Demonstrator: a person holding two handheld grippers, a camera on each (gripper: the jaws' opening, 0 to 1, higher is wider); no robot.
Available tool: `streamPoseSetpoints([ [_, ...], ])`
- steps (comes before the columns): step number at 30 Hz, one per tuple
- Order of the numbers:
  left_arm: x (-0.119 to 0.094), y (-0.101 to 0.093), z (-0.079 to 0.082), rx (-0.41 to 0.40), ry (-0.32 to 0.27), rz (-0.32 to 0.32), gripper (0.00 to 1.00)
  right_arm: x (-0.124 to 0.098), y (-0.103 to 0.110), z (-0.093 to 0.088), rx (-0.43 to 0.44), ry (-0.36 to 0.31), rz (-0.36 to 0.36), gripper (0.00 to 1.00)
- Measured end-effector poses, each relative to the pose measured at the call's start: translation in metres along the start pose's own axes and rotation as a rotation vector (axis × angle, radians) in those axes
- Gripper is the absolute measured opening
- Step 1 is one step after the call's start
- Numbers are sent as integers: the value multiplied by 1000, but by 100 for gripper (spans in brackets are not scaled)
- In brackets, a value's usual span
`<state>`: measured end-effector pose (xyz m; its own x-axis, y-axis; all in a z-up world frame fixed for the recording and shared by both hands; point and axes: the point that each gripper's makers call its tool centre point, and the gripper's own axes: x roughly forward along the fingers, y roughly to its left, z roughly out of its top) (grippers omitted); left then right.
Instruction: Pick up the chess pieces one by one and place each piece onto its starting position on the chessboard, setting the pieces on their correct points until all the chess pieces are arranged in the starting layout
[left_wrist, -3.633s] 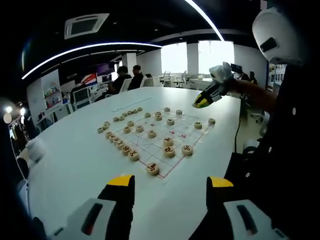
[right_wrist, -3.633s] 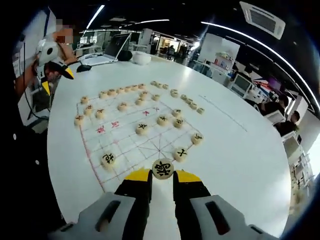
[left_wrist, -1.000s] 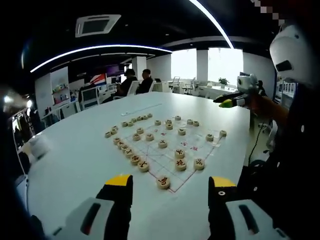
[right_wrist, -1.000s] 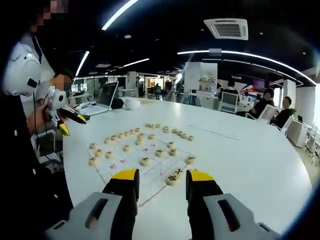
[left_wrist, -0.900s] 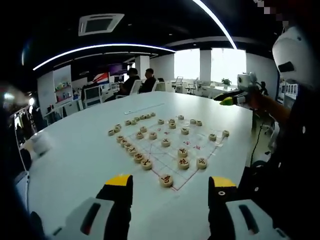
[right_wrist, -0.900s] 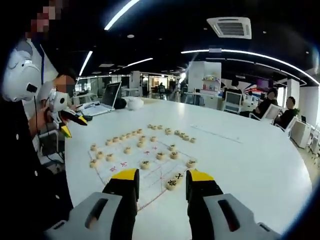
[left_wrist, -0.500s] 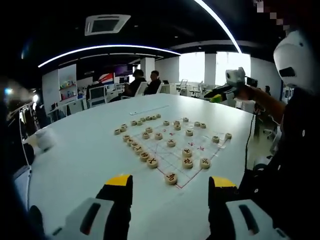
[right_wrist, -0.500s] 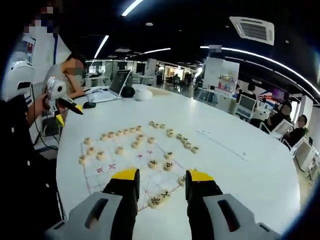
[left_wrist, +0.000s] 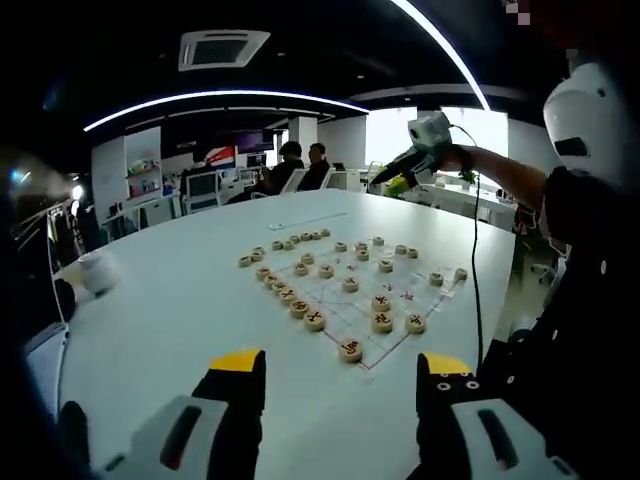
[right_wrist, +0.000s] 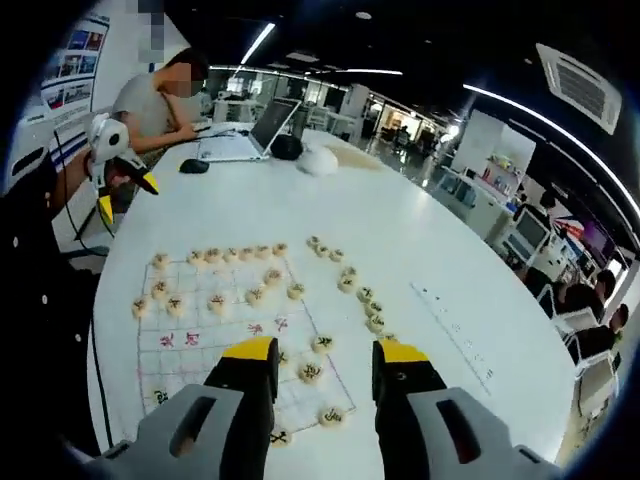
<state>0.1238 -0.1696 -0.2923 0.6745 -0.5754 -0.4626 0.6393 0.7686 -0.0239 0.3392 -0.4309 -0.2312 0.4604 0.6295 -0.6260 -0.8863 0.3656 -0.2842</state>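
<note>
A paper chessboard (left_wrist: 345, 308) with red lines lies on a white table, with several round wooden pieces on and around it. One piece (left_wrist: 350, 349) sits at the board's near corner, ahead of my left gripper (left_wrist: 342, 368), which hangs open and empty above the table. My right gripper (left_wrist: 412, 165), held by a hand, is raised high beyond the board. In the right gripper view, my right gripper (right_wrist: 325, 355) is open and empty, well above the chessboard (right_wrist: 225, 330), with a black-marked piece (right_wrist: 311, 372) seen between its jaws. The left gripper (right_wrist: 122, 172) shows at the far left.
The big white table (right_wrist: 400, 230) carries a laptop (right_wrist: 252, 133), a mouse (right_wrist: 192, 165) and a white bundle (right_wrist: 320, 160) at its far side, where a person sits. Other people sit at desks (left_wrist: 300, 165) beyond the table. A cable (left_wrist: 476, 260) hangs from the raised arm.
My right gripper, shut on a black-marked piece 3.6 s ago, has let it go on the board, opened and risen high. Both views have shifted with the hands.
</note>
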Motion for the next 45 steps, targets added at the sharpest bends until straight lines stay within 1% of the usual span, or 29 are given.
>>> streamPoseSetpoints([
  [4, -1, -1, -1, -6, -4, -3, 62, 27, -3, 13, -33, 52, 53, 38],
  [7, -3, 1, -2, -9, -4, 0, 62, 46, -8, 17, -50, 80, 69, 38],
  [8, -5, 2, -2, -12, -5, 4, 62, 56, -11, 15, -69, 108, 76, 38],
  [9, -6, 3, -2, -13, -8, 6, 62, 65, -13, 15, -74, 120, 81, 38],
  [13, -12, 5, -3, -20, -12, 17, 62, 96, -24, 13, -67, 177, 114, 37],
  [14, -14, 5, -4, -23, -13, 20, 62, 101, -20, 11, -68, 193, 125, 37],
  [16, -19, 7, -6, -34, -18, 30, 62, 110, -22, 10, -62, 213, 137, 37],
  [20, -25, 10, -11, -51, -19, 50, 62, 143, -39, 4, -56, 276, 160, 36],
  [24, -29, 12, -15, -68, -19, 59, 62, 166, -45, -4, -62, 324, 182, 35],
  [29, -34, 14, -18, -82, -18, 75, 62, 188, -46, -14, -59, 366, 195, 34],
  [33, -36, 15, -20, -89, -16, 84, 62, 198, -49, -20, -56, 390, 198, 32],
  [38, -37, 17, -22, -91, -7, 88, 61, 200, -49, -24, -33, 405, 204, 29],
  [41, -37, 18, -22, -91, -4, 91, 61, 203, -54, -26, -13, 409, 207, 25],
  [43, -37, 19, -21, -89, -4, 92, 61, 203, -51, -29, -14, 416, 208, 20],
  [45, -36, 19, -20, -88, -5, 91, 61, 204, -51, -30, -16, 416, 202, 19],
])
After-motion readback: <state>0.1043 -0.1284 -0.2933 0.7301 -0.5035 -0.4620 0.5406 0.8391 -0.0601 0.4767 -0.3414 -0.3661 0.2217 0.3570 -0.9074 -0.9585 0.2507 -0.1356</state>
